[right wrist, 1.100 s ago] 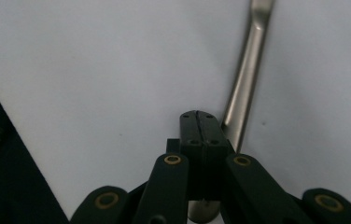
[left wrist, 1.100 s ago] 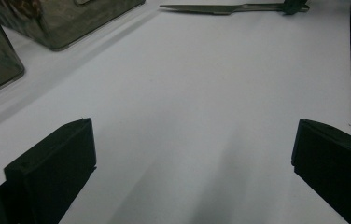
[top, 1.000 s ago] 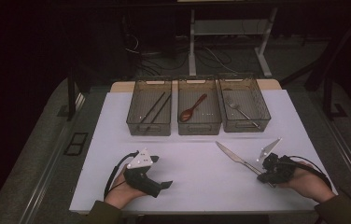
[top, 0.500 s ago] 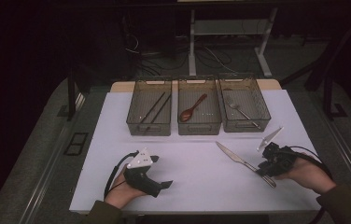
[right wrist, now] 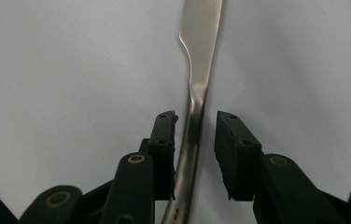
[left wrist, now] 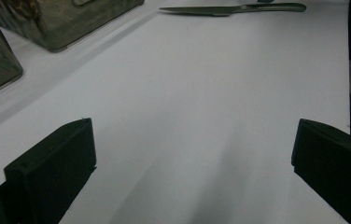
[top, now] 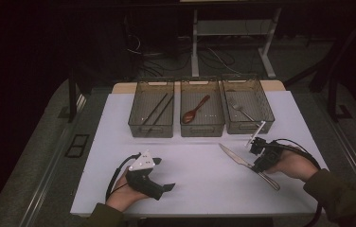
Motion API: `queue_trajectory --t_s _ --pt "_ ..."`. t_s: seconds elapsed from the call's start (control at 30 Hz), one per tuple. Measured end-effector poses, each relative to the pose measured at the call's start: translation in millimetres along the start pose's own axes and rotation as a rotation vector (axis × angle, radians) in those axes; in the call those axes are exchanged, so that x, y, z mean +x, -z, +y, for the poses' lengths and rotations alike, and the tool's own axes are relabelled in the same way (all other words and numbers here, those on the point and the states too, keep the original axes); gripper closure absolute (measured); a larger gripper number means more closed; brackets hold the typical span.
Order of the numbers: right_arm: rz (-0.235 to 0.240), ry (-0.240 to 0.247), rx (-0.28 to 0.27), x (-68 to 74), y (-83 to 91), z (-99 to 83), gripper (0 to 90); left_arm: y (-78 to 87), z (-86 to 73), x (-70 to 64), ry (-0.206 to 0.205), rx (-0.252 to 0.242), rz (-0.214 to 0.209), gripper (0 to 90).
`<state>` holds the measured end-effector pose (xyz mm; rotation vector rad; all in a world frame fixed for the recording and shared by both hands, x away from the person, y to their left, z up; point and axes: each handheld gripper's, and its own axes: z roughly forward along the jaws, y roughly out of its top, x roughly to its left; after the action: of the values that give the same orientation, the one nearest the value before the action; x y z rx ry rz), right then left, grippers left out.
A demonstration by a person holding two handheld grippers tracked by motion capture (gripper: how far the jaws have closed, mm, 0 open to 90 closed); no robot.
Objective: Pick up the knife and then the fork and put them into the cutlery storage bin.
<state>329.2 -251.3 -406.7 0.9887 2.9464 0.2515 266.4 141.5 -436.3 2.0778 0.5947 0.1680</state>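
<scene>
Steel glints between my right gripper (right wrist: 195, 140) jaws: the slim silver table knife (top: 248, 164) lies flat on the white table sheet (top: 200, 179), its handle straddled by jaws narrowed around it, one side touching, a slight gap at the other. My left gripper (top: 163, 188) rests well apart near the front edge, jaws spread wide over bare sheet.

Left hand-held gripper (top: 166, 187) gapes wide; right hand-held gripper (top: 255, 160) nearly closed.
</scene>
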Motion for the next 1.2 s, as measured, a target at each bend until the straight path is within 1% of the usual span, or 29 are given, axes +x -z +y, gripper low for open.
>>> queue_trajectory --t_s 0.07,0.13,0.17,0.2,0.23,0.27,0.33,0.4,0.67,0.73,0.77,0.9,0.93,0.97,1.0,1.03,1.07,1.2 --pt "0.004 -0.003 0.007 0.9 -2.7 3.3 68.4 -0.2 0.0 -0.1 0.001 0.000 0.000 0.0" --pt "-0.005 -0.008 0.018 1.1 -6.2 5.8 68.7 -0.2 0.0 -0.2 -0.001 0.001 -0.001 0.0" --pt "0.000 -0.007 0.018 1.3 -7.6 6.9 69.6 -0.1 0.1 -0.2 -0.001 0.001 0.000 0.0" --pt "-0.009 -0.003 0.023 0.7 -9.2 7.6 70.1 -0.1 0.1 -0.3 0.000 -0.002 0.000 0.0" --pt "-0.007 -0.008 0.026 1.1 -10.5 8.3 70.7 -0.1 0.1 -0.3 0.000 -0.002 0.000 0.0" --pt "0.005 -0.009 0.028 1.8 -11.7 9.1 71.7 -0.1 0.1 -0.3 0.000 -0.001 0.000 0.0" --pt "-0.014 0.010 0.039 2.0 -14.7 9.7 72.6 -0.2 0.1 -0.3 0.000 -0.001 0.000 0.0" --pt "-0.026 0.017 0.041 2.2 -15.2 10.1 74.3 -0.3 0.1 -0.3 -0.001 0.001 0.000 0.0" --pt "-0.040 0.018 0.052 2.8 -15.7 11.8 78.4 -0.5 0.3 -0.8 -0.003 0.001 0.000 0.0" --pt "-0.038 0.021 0.047 3.2 -15.7 11.7 78.5 -0.4 0.3 -0.8 -0.003 0.001 0.001 0.0" --pt "-0.028 0.011 0.045 4.1 -15.5 11.5 78.6 -0.4 0.3 -0.7 -0.002 0.000 0.000 0.0" --pt "-0.029 0.009 0.044 4.3 -15.1 10.8 78.6 -0.6 0.2 -0.8 -0.003 0.002 0.000 0.0" --pt "-0.027 0.010 0.042 4.5 -15.1 10.6 78.7 -0.5 0.3 -0.8 -0.003 0.001 0.000 0.0" --pt "-0.040 0.017 0.039 3.8 -15.3 10.0 78.7 -0.4 0.3 -0.8 -0.004 0.001 0.001 0.0" --pt "-0.042 0.017 0.031 3.6 -15.4 9.2 78.7 -0.3 0.3 -0.8 -0.003 0.001 0.001 0.0" --pt "-0.030 0.012 0.026 3.9 -14.7 8.5 78.7 -0.2 0.3 -0.7 -0.003 0.001 0.002 0.0" --pt "-0.032 0.011 0.019 3.1 -14.4 7.1 78.7 -0.1 0.2 -0.6 -0.002 0.000 0.002 0.0" --pt "-0.005 -0.031 -0.045 -1.7 -13.3 -0.5 78.7 -0.2 0.1 -0.2 -0.001 0.002 0.000 0.0"
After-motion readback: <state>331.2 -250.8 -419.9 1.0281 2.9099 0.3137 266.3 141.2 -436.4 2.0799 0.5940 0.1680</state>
